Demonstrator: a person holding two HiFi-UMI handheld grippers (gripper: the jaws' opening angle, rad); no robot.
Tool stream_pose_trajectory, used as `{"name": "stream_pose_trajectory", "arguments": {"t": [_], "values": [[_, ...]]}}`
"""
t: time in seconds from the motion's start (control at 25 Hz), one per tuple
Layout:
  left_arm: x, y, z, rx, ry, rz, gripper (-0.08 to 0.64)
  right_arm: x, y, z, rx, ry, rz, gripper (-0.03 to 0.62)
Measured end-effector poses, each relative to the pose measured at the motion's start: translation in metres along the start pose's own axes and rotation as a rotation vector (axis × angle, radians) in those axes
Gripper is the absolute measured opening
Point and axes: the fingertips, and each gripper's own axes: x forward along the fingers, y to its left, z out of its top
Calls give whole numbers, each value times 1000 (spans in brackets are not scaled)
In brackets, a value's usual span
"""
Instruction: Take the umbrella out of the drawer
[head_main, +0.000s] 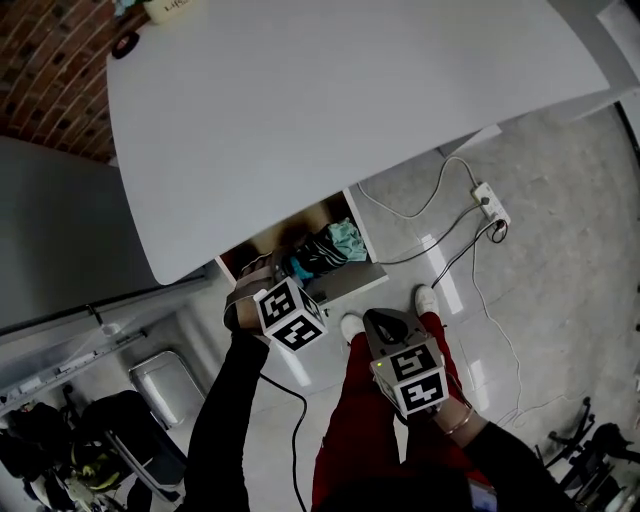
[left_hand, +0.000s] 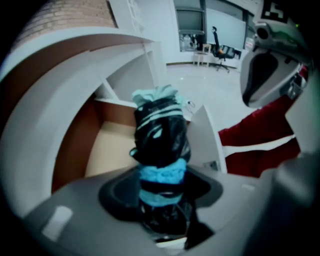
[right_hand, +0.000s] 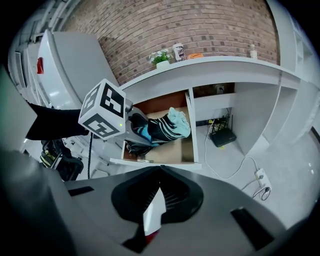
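Note:
A folded black and teal umbrella (head_main: 325, 250) hangs just above the open wooden drawer (head_main: 345, 283) under the white desk (head_main: 330, 110). My left gripper (head_main: 283, 272) is shut on its near end. In the left gripper view the umbrella (left_hand: 160, 142) stands up between the jaws of the left gripper (left_hand: 161, 197), over the drawer's bare floor (left_hand: 107, 150). The right gripper view shows the umbrella (right_hand: 165, 127) lying slanted over the drawer (right_hand: 195, 135) in the left gripper (right_hand: 136, 132). My right gripper (head_main: 385, 330) hovers nearer the person, shut and empty (right_hand: 159, 172), and also shows at the top right of the left gripper view (left_hand: 267, 70).
A power strip (head_main: 490, 205) with cables lies on the floor right of the drawer. A black router (right_hand: 222, 136) sits under the desk. Plant and cup (right_hand: 161, 58) stand on the desk top. A grey cabinet (head_main: 50, 240) and a bin (head_main: 165, 385) are at left; the person's red trousers (head_main: 365, 430) below.

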Motion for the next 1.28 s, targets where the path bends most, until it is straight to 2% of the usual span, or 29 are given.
{"name": "stream_pose_trajectory", "arguments": {"t": [0.32,0.52,0.84,1.08,1.28], "values": [[-43,8,11,27,-25,131,236,-25,-3,13,-18,-24,-16,-2],[-75,10,27,3,-65,183,236,-39,-7,18,-35,-43,-18,-2],[-132,0,59,-138,-138,248,238,-73,-13,28,-53,-93,-1,-2],[-176,-17,75,-307,-201,285,236,-108,-12,26,-80,-123,20,-2],[-208,-33,90,-419,-243,328,238,-138,-21,29,-124,-154,26,-2]]}}
